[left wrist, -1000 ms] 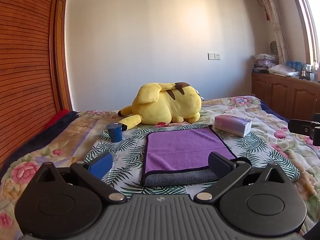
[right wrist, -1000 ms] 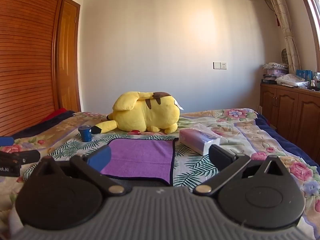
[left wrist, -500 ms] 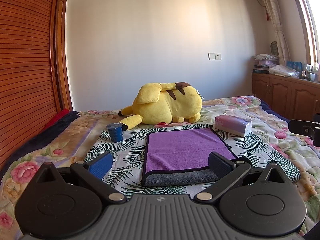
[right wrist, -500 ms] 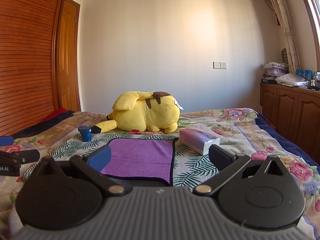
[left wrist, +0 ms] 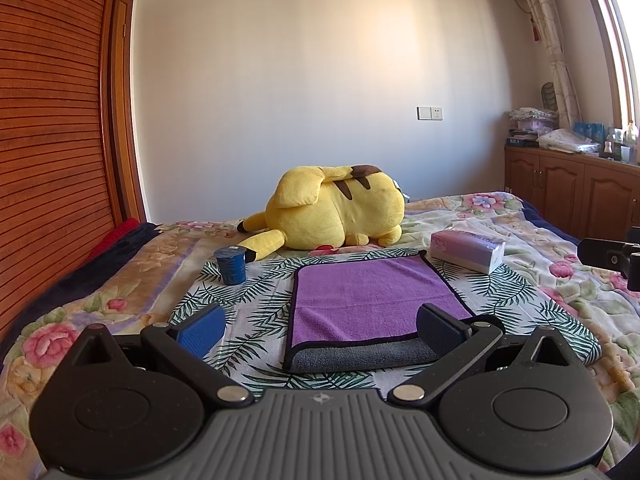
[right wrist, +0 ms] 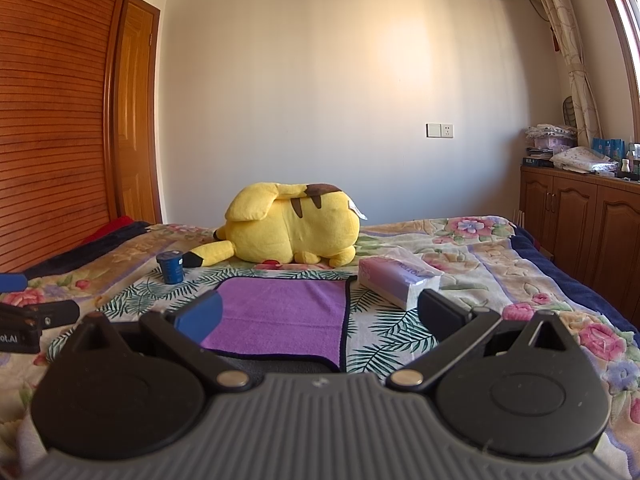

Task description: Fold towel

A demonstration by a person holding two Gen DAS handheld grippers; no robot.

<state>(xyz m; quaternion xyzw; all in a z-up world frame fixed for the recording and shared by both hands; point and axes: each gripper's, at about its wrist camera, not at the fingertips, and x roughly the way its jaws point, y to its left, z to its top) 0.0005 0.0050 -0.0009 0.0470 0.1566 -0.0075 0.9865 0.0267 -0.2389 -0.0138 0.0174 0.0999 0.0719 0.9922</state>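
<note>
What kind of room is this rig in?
Almost certainly a home bedroom: a bed with a floral quilt, a yellow plush toy lying on it, and wooden cabinets under the window.

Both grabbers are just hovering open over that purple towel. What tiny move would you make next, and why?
Probably lower the left gripper onto the towel's near edge, where its grey underside shows. Both pairs of fingers are spread and hold nothing, and the towel lies flat on the bed.

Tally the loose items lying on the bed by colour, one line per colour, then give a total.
Purple: 1, the towel
Yellow: 1, the plush toy
Blue: 1, the small cup
Pink and lilac: 1, the tissue pack
Total: 4
</note>
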